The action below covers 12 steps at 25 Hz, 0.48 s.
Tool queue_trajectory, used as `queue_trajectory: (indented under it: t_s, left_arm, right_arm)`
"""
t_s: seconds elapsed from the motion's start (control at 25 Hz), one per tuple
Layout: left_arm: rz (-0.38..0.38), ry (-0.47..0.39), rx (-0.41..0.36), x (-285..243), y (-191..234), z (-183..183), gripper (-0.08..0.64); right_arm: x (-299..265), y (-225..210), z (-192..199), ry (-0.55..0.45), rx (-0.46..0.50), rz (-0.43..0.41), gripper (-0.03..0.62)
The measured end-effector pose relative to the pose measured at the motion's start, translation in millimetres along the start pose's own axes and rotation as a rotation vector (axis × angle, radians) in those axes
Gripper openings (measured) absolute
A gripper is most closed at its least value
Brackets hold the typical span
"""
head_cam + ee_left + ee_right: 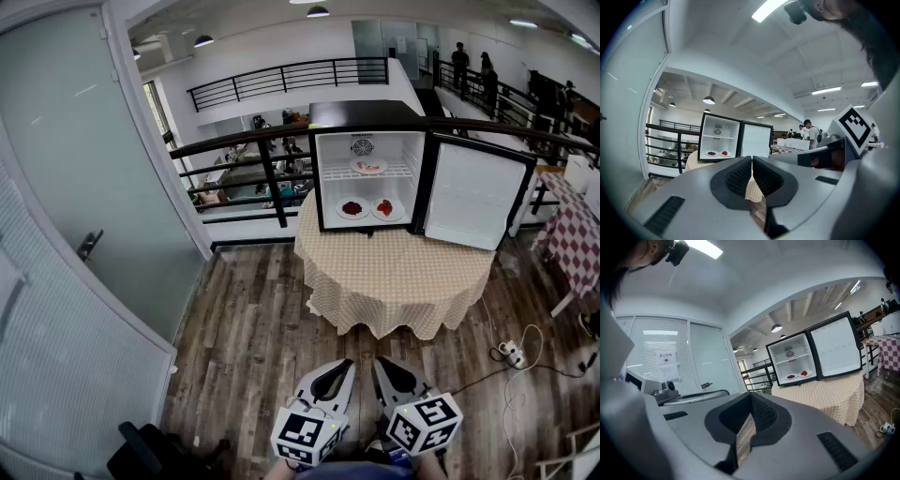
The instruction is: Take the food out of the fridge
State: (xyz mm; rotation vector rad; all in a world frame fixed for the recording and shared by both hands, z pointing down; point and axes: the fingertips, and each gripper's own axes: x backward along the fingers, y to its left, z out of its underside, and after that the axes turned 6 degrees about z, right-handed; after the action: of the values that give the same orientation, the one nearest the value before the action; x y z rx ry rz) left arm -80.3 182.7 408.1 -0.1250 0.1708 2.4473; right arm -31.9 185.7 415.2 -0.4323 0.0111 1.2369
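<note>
Food waits in the open fridge (366,178) on the table (394,281): an upper plate (367,167) on its shelf and lower plates (352,208) on its floor. The left gripper (342,366) and right gripper (382,366) hang well short of the fridge, jaws together, empty. Approach comes first, I'd say, then the jaws must part for a plate rim.

floor (253,319): wood planks | left: frosted glass partition (75,169) | centre: round table (394,281), checked cloth | behind: black railing (275,183) | ceiling lights (203,40)
</note>
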Motion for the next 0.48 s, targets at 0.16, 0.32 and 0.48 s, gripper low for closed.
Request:
queue_trajectory:
  t_s: [0.16,0.32,0.48]
  left_arm:
    - [-0.003,-0.002,0.008,-6.8,-5.5,2.0,0.017]
    - [-0.003,0.003,0.01,-15.4,-10.3,4.6,0.017]
    - [-0.005,0.016,0.014,-28.4,-16.9,7.0,0.017]
  right_arm:
    - [4.3,-10.1,-1.3,-0.012,0.002,0.009,0.017]
    - [7.5,-26.1,-3.6,-0.032,-0.006,0.025,0.017]
    - [12.1,-47.0,-5.9,-0.041,-0.035,0.037,0.017]
